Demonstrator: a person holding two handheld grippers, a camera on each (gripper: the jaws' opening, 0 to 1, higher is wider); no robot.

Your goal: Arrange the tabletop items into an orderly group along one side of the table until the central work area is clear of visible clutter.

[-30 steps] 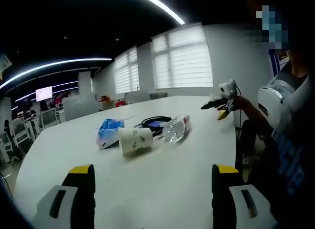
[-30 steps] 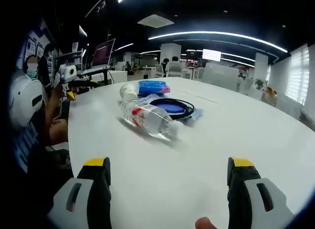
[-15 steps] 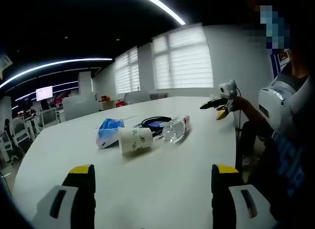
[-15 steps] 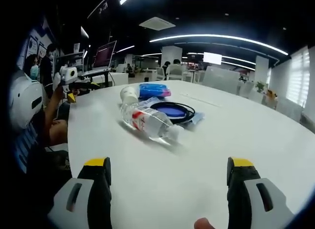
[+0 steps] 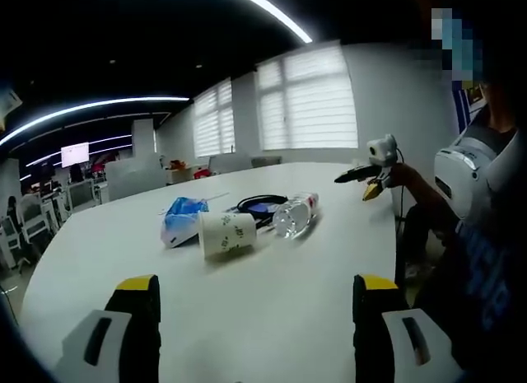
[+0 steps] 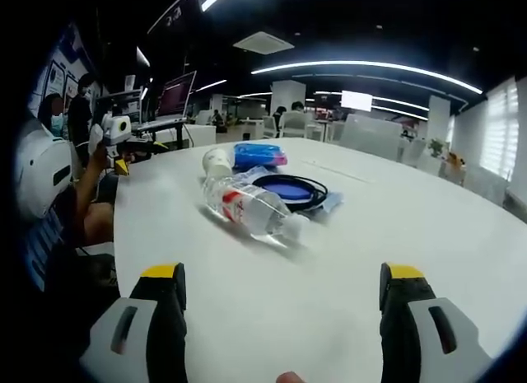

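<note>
The plastic bottle (image 6: pixel 251 208) lies on its side on the white table (image 6: pixel 428 259), long way running from 10 to 4 o'clock, straight ahead at 12 o'clock of the wide-open, empty right gripper (image 6: pixel 280 317), which looks nearer than the open, empty left gripper (image 5: pixel 247 325).

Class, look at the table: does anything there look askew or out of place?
Yes. The paper cup and the clear plastic bottle both lie on their sides mid-table, beside a crumpled blue bag and a black cable.
</note>
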